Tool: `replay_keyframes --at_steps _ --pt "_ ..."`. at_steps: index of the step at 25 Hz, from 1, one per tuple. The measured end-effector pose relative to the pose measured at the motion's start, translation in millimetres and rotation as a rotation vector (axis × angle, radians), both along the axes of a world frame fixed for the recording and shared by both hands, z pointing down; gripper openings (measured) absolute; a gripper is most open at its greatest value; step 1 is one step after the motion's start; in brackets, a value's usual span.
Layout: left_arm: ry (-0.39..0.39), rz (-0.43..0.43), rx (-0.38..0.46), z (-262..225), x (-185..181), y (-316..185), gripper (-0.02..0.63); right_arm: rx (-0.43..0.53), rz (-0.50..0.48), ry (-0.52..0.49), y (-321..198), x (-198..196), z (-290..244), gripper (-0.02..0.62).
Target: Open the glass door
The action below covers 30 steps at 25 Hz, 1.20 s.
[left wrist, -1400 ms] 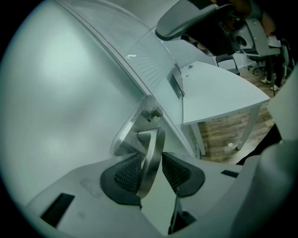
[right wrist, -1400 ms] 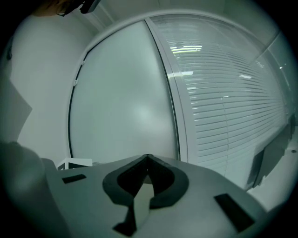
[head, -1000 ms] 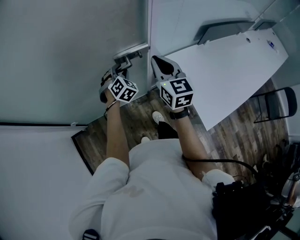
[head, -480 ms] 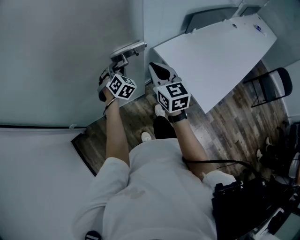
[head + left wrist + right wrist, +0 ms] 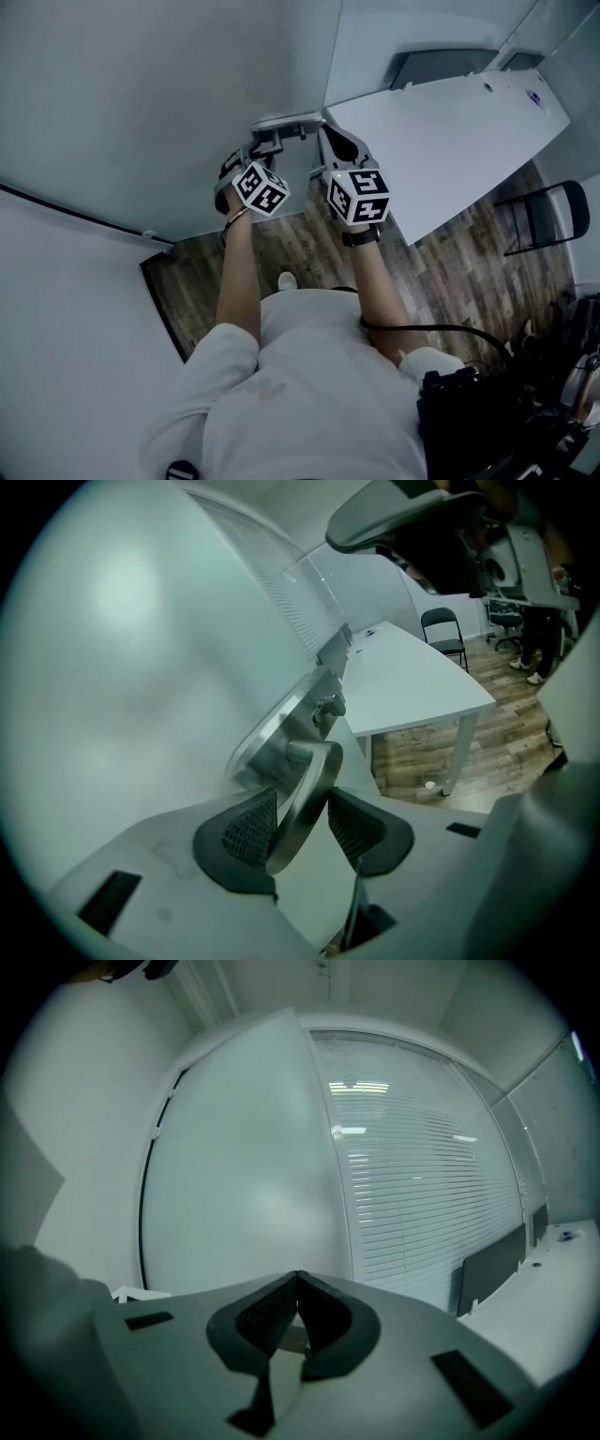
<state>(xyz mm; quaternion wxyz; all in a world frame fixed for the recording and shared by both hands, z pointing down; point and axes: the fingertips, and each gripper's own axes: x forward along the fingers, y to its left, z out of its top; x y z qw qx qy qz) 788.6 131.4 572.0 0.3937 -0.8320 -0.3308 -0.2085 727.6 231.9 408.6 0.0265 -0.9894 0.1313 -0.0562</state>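
Observation:
The frosted glass door [image 5: 159, 103] fills the upper left of the head view, with its metal lock plate and lever handle [image 5: 283, 125] at its right edge. My left gripper [image 5: 247, 159] reaches up to that lever. In the left gripper view the curved steel handle [image 5: 306, 789] runs between the black pads [image 5: 246, 829], and my left gripper [image 5: 302, 825] is shut on it, though the jaws have just been easing open slightly. My right gripper [image 5: 335, 142] hovers just right of the handle, shut and empty, and my right gripper [image 5: 295, 1303] faces the door pane [image 5: 234, 1185].
A white desk [image 5: 450, 141] stands close on the right, with a black folding chair [image 5: 553, 216] beyond it on the wood floor [image 5: 309, 248]. Glass panels with blinds [image 5: 422, 1166] adjoin the door. A black bag [image 5: 478, 422] hangs at the person's right side.
Both grippers and the handle have shifted right and slightly up in the head view. The door's dark bottom line at left now slants, so the door has swung. The left grip stays on the lever.

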Motion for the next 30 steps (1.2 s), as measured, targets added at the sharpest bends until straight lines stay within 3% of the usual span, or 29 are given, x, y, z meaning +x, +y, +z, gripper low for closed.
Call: replay_keyframes --at_steps 8,17,24,30 --pt "-0.059 -0.052 -0.017 3 -57 -18 0.172 0.011 -0.091 -0.019 18 -48 1 0.003" --pt "-0.057 -0.231 0.048 12 -132 -32 0.222 0.045 -0.215 -0.004 37 -111 4 0.003" --pt "0.009 -0.343 0.112 15 -193 -56 0.242 0.053 -0.305 -0.030 49 -165 23 0.003" --pt "0.087 -0.373 0.145 16 -247 -79 0.248 0.060 -0.399 -0.069 45 -215 47 0.003"
